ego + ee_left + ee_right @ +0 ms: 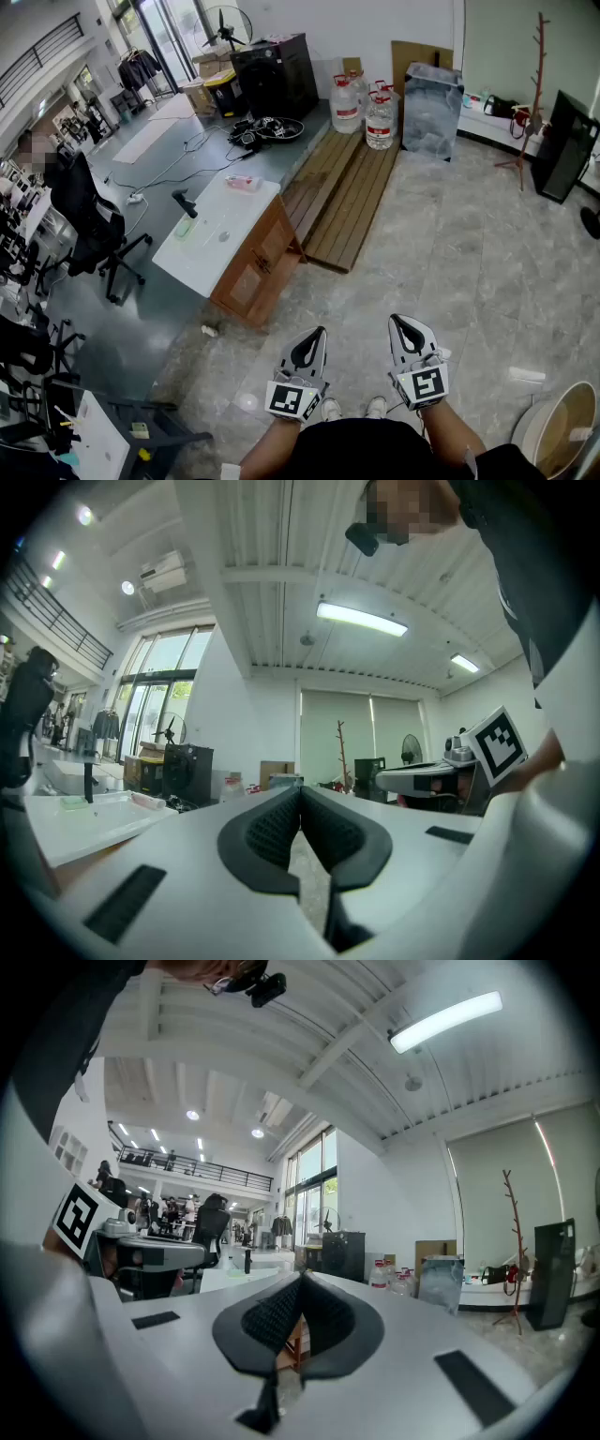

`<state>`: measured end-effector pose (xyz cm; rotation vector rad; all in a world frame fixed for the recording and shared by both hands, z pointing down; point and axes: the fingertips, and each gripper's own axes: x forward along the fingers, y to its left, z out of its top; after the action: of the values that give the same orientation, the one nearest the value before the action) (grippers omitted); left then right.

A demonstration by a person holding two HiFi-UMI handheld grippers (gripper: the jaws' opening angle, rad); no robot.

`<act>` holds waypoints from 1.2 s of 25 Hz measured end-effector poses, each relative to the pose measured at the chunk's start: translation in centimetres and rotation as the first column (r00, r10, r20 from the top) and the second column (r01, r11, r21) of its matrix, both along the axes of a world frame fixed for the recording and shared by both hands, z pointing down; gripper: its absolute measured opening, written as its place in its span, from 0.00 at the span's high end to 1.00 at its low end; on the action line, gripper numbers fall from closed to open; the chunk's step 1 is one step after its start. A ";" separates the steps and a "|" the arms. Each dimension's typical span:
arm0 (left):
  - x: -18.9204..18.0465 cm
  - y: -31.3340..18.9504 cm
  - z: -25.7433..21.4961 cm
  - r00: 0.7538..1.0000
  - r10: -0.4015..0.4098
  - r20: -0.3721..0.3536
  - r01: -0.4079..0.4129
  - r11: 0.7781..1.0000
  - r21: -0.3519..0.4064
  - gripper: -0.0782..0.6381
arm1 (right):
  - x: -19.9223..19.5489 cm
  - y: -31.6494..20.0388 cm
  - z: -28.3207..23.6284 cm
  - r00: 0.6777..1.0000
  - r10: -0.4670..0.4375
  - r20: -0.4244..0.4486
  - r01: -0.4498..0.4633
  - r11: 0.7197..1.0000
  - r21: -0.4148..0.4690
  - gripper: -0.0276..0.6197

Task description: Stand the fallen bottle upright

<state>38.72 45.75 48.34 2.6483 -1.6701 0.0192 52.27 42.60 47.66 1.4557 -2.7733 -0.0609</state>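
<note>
Head view: left gripper (315, 336) and right gripper (401, 325) side by side at 6 o'clock, both with jaws pressed together, nothing between. At 11 o'clock fallen bottle (242, 183) lies on white tabletop (211, 248), near far edge. Wooden decking (342, 202) borders table. Open marble floor (450, 244) from 12 to 3. Water jugs (379, 122) at 12, labels too small to read.

I get bright, even light in the head view, with soft shadows and a pale sheen on the floor (450, 234). Both gripper views bend hard toward dark, round edges. A ceiling tube (361, 619) and the windows (155, 691) glare white. The left claw (300, 797) and right claw (298, 1286) look soft up close.
</note>
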 end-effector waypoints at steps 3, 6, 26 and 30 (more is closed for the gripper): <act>0.6 0.6 0.1 1.000 0.015 0.027 -0.015 1.000 0.015 0.87 | -0.6 0.4 0.2 0.999 -0.018 -0.035 0.019 1.000 0.012 0.94; 0.5 1.2 -0.2 1.000 0.023 0.006 -0.023 1.000 0.013 0.87 | -1.1 0.7 -0.7 1.000 -0.022 -0.010 0.022 0.998 0.052 0.94; -8.7 1.6 0.0 0.999 0.045 -0.015 -0.045 0.999 -0.008 0.87 | -8.2 0.5 -0.3 0.999 -0.010 0.033 0.010 1.000 0.013 0.89; -11.4 1.3 0.6 0.999 0.038 -0.004 -0.038 0.999 -0.014 0.87 | -10.6 0.6 0.8 1.000 -0.013 -0.001 0.013 0.999 -0.030 0.82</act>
<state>27.30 47.04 48.90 2.6676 -1.6115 0.0260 41.63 43.21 48.51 1.4311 -2.7702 -0.0202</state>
